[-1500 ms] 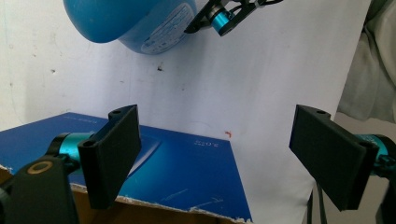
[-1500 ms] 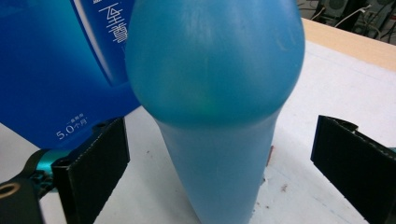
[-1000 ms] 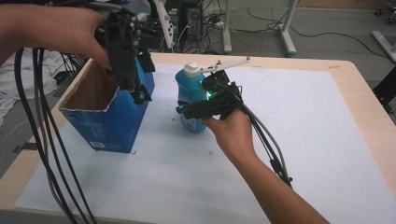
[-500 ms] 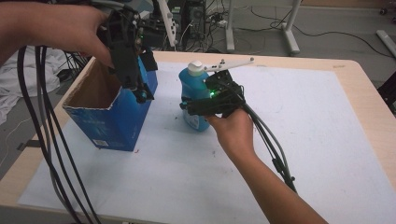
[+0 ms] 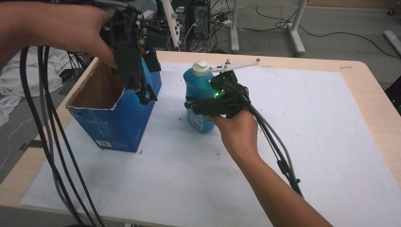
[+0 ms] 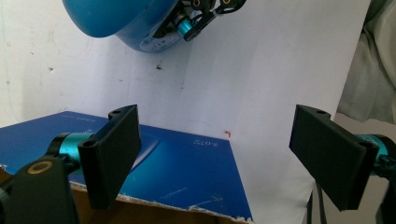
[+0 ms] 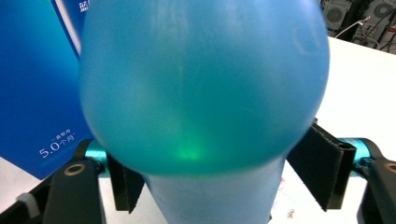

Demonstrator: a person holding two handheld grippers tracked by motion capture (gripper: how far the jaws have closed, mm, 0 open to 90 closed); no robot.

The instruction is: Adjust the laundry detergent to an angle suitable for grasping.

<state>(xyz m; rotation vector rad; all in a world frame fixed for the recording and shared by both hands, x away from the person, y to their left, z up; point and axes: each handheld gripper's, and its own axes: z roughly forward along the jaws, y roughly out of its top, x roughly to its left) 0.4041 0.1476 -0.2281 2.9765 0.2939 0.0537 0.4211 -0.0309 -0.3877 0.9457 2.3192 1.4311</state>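
Observation:
A blue bottle [image 5: 196,82] with a white cap [image 5: 200,67] stands upright mid-table, and it also shows in the left gripper view [image 6: 116,18]. My right gripper [image 5: 198,108] comes at it level from the right. Its jaws have just been closing, and the pads [image 7: 317,163] now touch both sides of the bottle [image 7: 201,84]. An open-topped blue cardboard box [image 5: 113,125] stands to the left. My left gripper [image 5: 144,94] points down at the box's near right corner. It stands open [image 6: 219,154], one jaw over the box wall [image 6: 177,172] and the other over the table.
A white sheet [image 5: 307,123] covers the wooden table [image 5: 373,99]. Thick cables [image 5: 52,142] hang from the left gripper down past the table's front left. The right gripper's cable [image 5: 279,151] trails along the forearm. Table legs, wires and a heap of cloth [image 5: 14,80] lie beyond.
The right gripper's jaws have drawn in against the bottle. Both hands, the bottle and the box stay where they were.

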